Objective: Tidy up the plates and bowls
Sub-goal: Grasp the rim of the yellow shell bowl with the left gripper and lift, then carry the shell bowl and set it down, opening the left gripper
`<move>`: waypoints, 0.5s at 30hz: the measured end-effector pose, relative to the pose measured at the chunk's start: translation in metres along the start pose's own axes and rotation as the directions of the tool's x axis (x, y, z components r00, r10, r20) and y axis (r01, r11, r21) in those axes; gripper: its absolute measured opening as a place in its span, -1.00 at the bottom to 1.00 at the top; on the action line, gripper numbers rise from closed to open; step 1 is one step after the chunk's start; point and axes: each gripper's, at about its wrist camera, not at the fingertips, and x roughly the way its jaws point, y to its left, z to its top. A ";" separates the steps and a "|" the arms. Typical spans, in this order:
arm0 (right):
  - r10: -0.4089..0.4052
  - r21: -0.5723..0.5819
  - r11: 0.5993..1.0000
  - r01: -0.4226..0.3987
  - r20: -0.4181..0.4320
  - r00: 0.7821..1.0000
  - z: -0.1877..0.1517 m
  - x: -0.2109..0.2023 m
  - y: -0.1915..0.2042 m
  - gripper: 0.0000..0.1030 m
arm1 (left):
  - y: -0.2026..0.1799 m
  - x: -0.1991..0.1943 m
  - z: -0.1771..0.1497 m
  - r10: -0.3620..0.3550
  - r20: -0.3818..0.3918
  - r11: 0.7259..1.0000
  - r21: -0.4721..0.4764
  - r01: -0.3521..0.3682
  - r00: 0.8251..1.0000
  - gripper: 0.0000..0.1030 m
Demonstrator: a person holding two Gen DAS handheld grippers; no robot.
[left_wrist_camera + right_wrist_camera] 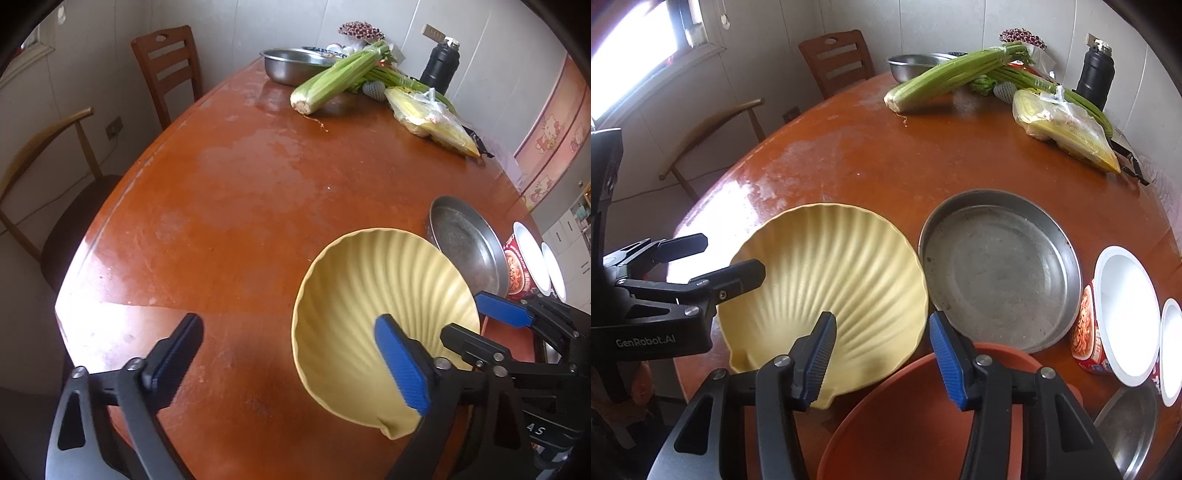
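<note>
The yellow shell plate (827, 280) lies on the brown table (871, 155), near your edge, and it looks tipped, with its near rim resting on the orange bowl (908, 417). Its hinge end points back at you and its wide fan points away.

Your right gripper (882, 358) is the closer one. It is wide open and holds nothing. Its left finger (818, 356) is over the plate's near part and its right finger is over the orange bowl, so the plate lies a bit to the left of the gap.

Your left gripper (288, 362) is wide open too and holds nothing. One finger is over the plate's hinge end and the other is over bare table.

The metal pan (997, 269) sits just beside the plate on the right. I think the plate may go in there.
</note>
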 end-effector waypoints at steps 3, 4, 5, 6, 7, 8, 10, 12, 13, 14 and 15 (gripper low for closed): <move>0.007 -0.002 1.000 -0.007 -0.016 1.000 0.003 0.006 0.000 0.02 | 0.001 0.006 0.000 -0.006 -0.022 1.000 -0.007 0.006 1.000 0.44; 0.005 -0.006 1.000 -0.005 -0.020 1.000 0.004 0.007 0.001 0.02 | 0.001 0.009 0.000 -0.012 -0.032 1.000 -0.013 0.012 0.999 0.34; 0.004 -0.009 1.000 -0.004 -0.021 1.000 0.005 0.008 0.001 0.02 | 0.001 0.011 0.000 -0.017 -0.041 1.000 -0.015 0.016 0.999 0.22; 0.003 -0.013 1.000 -0.003 -0.022 1.000 0.005 0.008 0.001 0.02 | 0.000 0.012 0.000 -0.012 -0.039 1.000 -0.008 0.012 0.999 0.20; 0.004 -0.014 1.000 -0.004 -0.021 1.000 0.006 0.009 0.002 0.02 | -0.001 0.012 0.000 -0.005 -0.038 1.000 -0.001 0.005 0.999 0.17; 0.005 -0.011 1.000 -0.005 -0.021 1.000 0.007 0.009 0.002 0.02 | -0.002 0.012 0.000 -0.011 -0.044 1.000 0.003 0.011 0.999 0.08; 0.004 -0.010 1.000 -0.004 -0.021 1.000 0.009 0.010 0.002 0.03 | -0.004 0.012 0.001 -0.020 -0.045 1.000 0.012 0.021 0.999 -0.07; 0.013 -0.009 1.000 -0.013 -0.022 1.000 0.010 0.012 0.003 0.03 | -0.007 0.012 0.002 -0.031 -0.050 0.999 0.020 0.032 0.998 -0.19; 0.019 -0.008 1.000 -0.020 -0.022 1.000 0.011 0.012 0.004 0.03 | -0.007 0.012 0.003 -0.041 -0.053 0.999 0.024 0.042 0.998 -0.25; 0.032 -0.006 0.999 -0.032 -0.022 0.999 0.012 0.012 0.005 0.04 | -0.008 0.012 0.003 -0.037 -0.056 0.999 0.025 0.039 0.998 -0.25; 0.031 -0.007 0.999 -0.032 -0.022 0.999 0.013 0.013 0.005 0.04 | -0.008 0.012 0.004 -0.034 -0.055 0.999 0.024 0.035 0.998 -0.25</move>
